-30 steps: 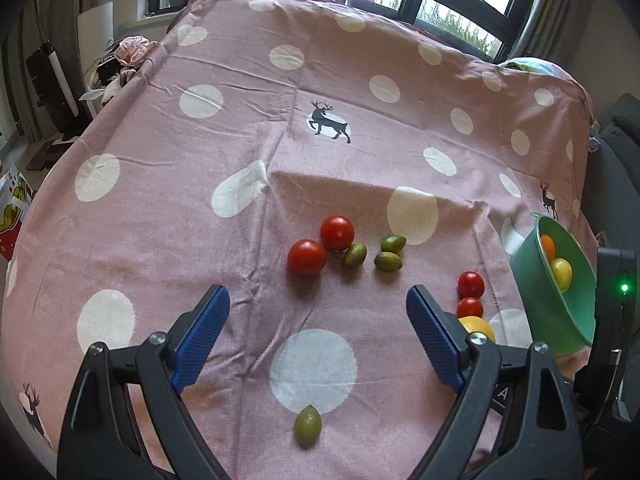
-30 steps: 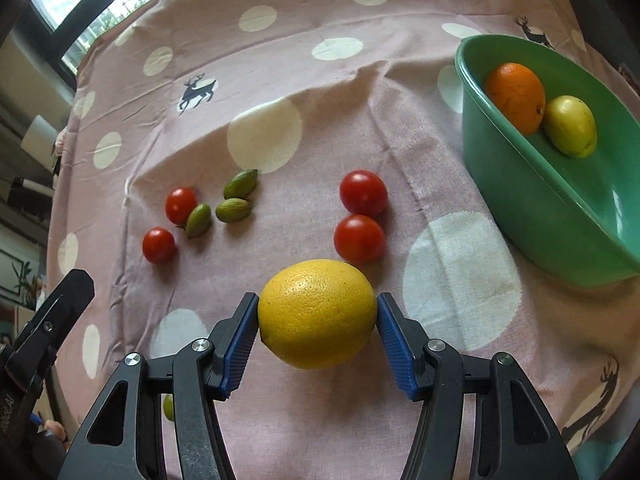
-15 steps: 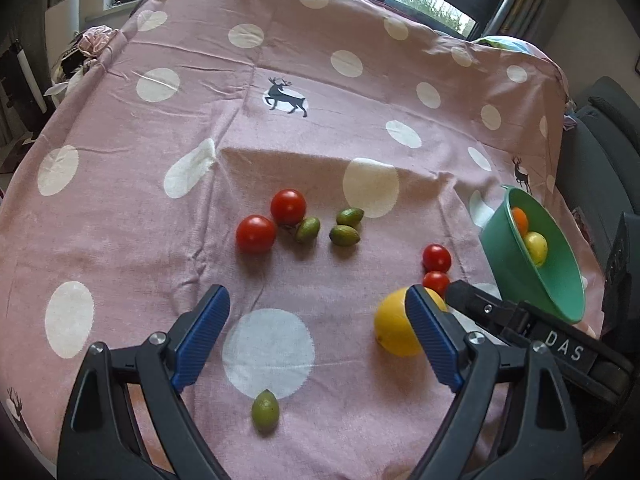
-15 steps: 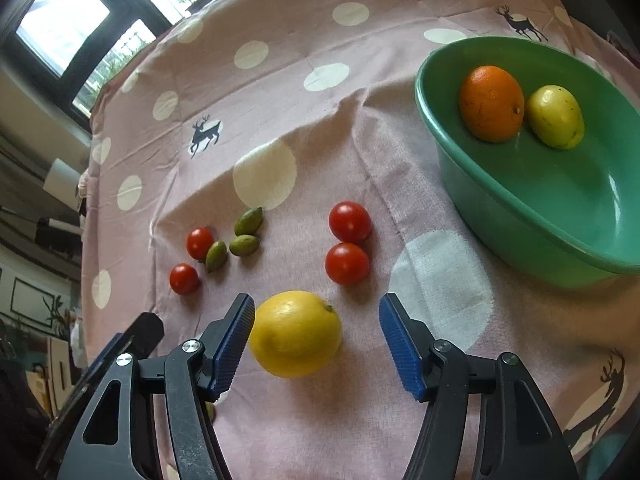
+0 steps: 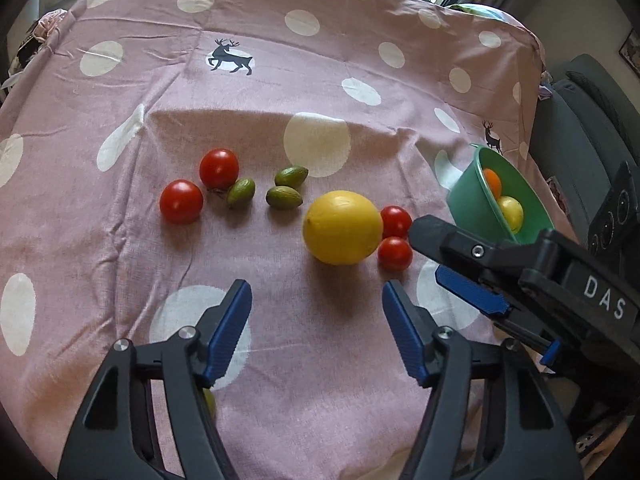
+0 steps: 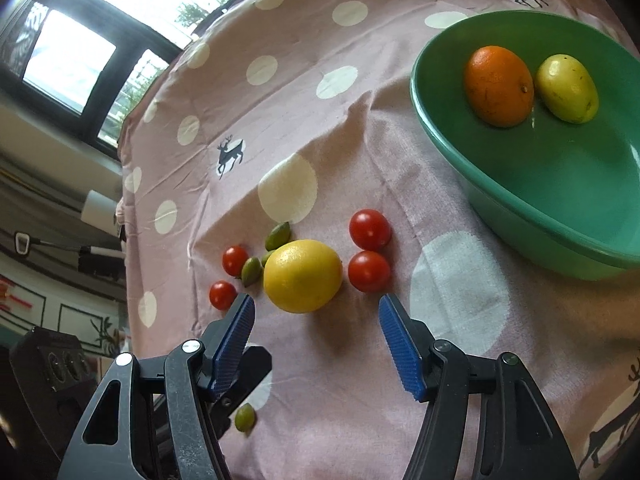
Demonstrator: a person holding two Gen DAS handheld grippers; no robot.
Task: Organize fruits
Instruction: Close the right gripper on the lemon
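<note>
Covering our tabletop, a pink polka-dot cloth (image 5: 280,92) runs toward the windows (image 6: 72,60). Both left tongs (image 5: 317,300) and right tongs (image 6: 316,312) gape wide, empty; the lemon (image 5: 342,227) lies beside two cherry tomatoes (image 5: 395,236).

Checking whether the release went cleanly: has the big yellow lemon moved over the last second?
Yes. The lemon left the right gripper and now lies farther out, beside the two tomatoes.

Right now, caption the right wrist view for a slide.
Open right gripper behind a large yellow citrus fruit on pink polka-dot cloth.
</note>
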